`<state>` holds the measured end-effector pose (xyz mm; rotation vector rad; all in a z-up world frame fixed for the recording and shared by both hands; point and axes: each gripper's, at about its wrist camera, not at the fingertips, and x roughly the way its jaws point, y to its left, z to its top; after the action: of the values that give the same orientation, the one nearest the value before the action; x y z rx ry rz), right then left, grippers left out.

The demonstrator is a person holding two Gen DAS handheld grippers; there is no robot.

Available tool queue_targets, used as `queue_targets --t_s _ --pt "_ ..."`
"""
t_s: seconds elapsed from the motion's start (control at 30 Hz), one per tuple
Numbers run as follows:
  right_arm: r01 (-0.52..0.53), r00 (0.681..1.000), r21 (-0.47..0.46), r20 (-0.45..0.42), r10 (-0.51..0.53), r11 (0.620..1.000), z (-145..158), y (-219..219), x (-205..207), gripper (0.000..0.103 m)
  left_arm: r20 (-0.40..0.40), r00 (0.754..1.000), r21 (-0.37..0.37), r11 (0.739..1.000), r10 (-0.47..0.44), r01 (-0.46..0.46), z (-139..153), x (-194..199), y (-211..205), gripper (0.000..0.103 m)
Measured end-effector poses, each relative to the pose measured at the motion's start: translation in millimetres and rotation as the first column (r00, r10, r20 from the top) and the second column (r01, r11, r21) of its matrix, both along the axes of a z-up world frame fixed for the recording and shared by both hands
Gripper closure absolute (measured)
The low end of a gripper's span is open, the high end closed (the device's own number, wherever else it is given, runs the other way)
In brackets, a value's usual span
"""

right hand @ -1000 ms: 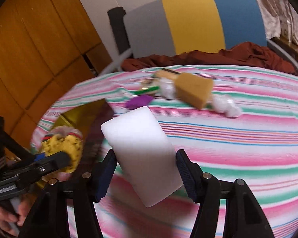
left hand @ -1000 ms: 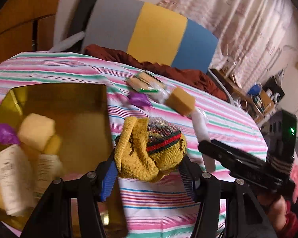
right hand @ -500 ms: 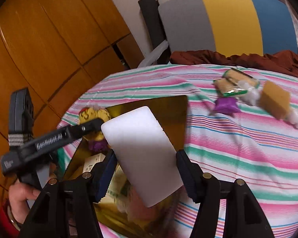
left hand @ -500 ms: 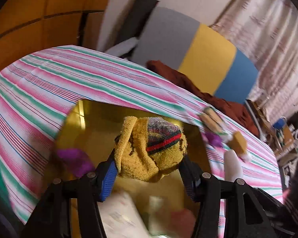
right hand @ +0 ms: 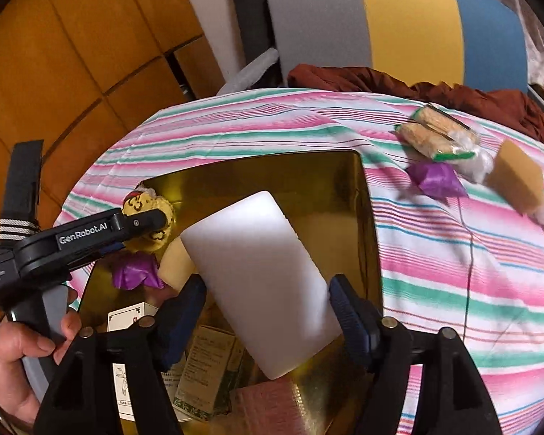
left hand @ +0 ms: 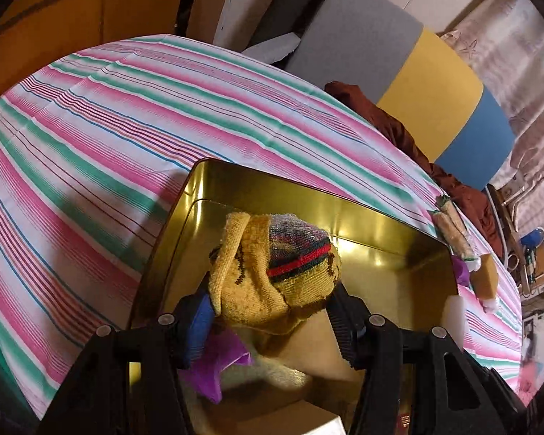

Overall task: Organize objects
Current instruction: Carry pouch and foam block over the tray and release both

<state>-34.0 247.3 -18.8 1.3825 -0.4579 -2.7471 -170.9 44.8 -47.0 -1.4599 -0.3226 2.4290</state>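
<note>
- Over the gold tin (right hand: 366, 195), the right gripper (right hand: 268, 302) is opening its jaws; the white foam block (right hand: 261, 275) sits between them with the pads drawing off its sides, a release into the tin by my reading.
- The left gripper (left hand: 272, 311) stays clenched on the yellow knitted sock (left hand: 272, 275), now above the tin's far end rather than over the striped cloth (left hand: 127, 116).
- Below lie a purple wrapper (right hand: 134, 275) and small cartons (right hand: 206, 359); the tin's far half looks bare, leaving room.
- Beyond the tin's right wall, the tan sponge (right hand: 518, 181) and wrapped snacks (right hand: 435, 134) wait on the cloth.
</note>
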Motion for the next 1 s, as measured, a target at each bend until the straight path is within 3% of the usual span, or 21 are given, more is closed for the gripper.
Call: queue_targets --t_s 0.07,0.23,0.33,0.43,0.6,0.83,1.0 --pt "0.009 1.0 -0.011 -0.012 -0.01 1.0 2.8 3.5 7.7 0.021 0.001 1.0 -0.005 1.0 0.005 -0.005 -2.7 -1.8 -0.6 0.044" --pt "0.016 1.0 -0.029 -0.022 -0.016 0.999 6.2 8.6 17.3 0.02 0.003 1.0 -0.007 1.0 0.012 -0.012 -4.9 -6.1 2.4 0.044" --pt "0.027 0.999 -0.064 -0.04 -0.03 0.998 8.6 12.6 26.7 0.02 -0.001 1.0 -0.004 1.0 0.029 -0.029 -4.3 -7.2 -0.4 0.038" --pt "0.041 0.997 -0.093 -0.054 -0.046 0.995 10.9 14.6 38.2 0.02 -0.005 0.999 0.007 0.999 0.051 -0.051 -1.6 -6.4 -4.5 0.021" --pt "0.044 0.996 -0.103 -0.076 -0.052 0.994 17.8 19.8 54.2 0.02 -0.024 0.995 0.034 0.994 0.101 -0.1 15.2 1.0 -14.7 0.008" --pt "0.111 0.985 -0.144 -0.114 -0.128 0.983 25.3 46.1 76.4 0.02 -0.119 0.977 0.037 0.984 0.18 -0.176 47.9 38.2 -21.9 0.003" --pt "0.168 0.977 -0.153 -0.109 -0.185 0.974 22.3 67.8 89.0 0.02 -0.156 0.975 0.082 0.985 0.161 -0.149 62.6 74.4 -13.2 0.0"
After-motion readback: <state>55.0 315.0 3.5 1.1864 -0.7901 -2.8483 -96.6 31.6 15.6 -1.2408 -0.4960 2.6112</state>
